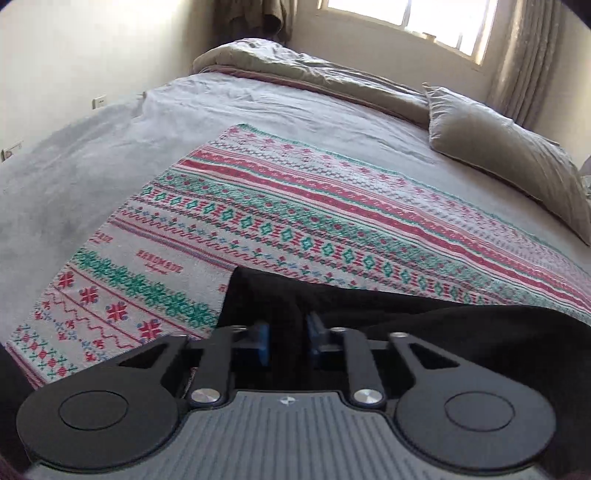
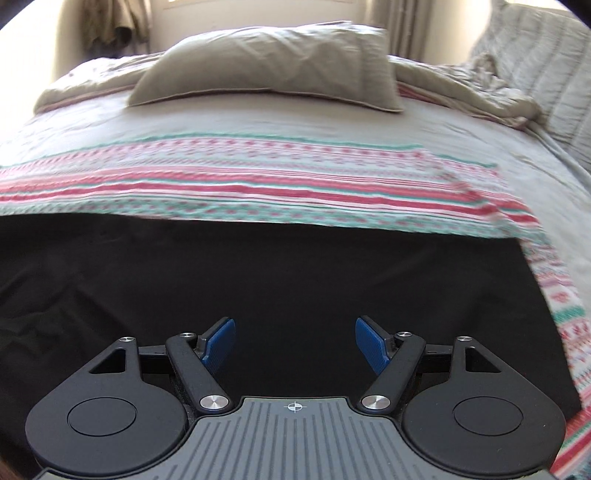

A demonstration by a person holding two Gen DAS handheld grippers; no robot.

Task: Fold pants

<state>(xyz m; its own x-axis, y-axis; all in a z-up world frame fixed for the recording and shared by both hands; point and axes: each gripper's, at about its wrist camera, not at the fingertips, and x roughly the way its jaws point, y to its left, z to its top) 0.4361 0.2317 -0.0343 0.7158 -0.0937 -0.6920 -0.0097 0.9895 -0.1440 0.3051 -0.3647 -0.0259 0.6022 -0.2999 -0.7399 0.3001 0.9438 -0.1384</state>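
Black pants [image 1: 406,325] lie on a red, green and white patterned blanket [image 1: 258,206] spread over the bed. In the left wrist view a fold of the black cloth rises between the blue pads [image 1: 263,341], and my left gripper [image 1: 288,332] is shut on it at the pants' left edge. In the right wrist view the pants [image 2: 258,266] lie flat and wide on the blanket [image 2: 258,177], their right edge near the blanket's border. My right gripper [image 2: 295,339] hangs open just over the black cloth, with nothing pinched between its pads.
A beige pillow [image 1: 498,155] [image 2: 266,66] lies beyond the blanket on the grey sheet [image 1: 92,166]. A bunched duvet [image 1: 295,62] sits at the far end under a bright window [image 1: 406,14]. Crumpled bedding [image 2: 498,81] lies at the far right. Curtains [image 1: 535,55] hang beside the window.
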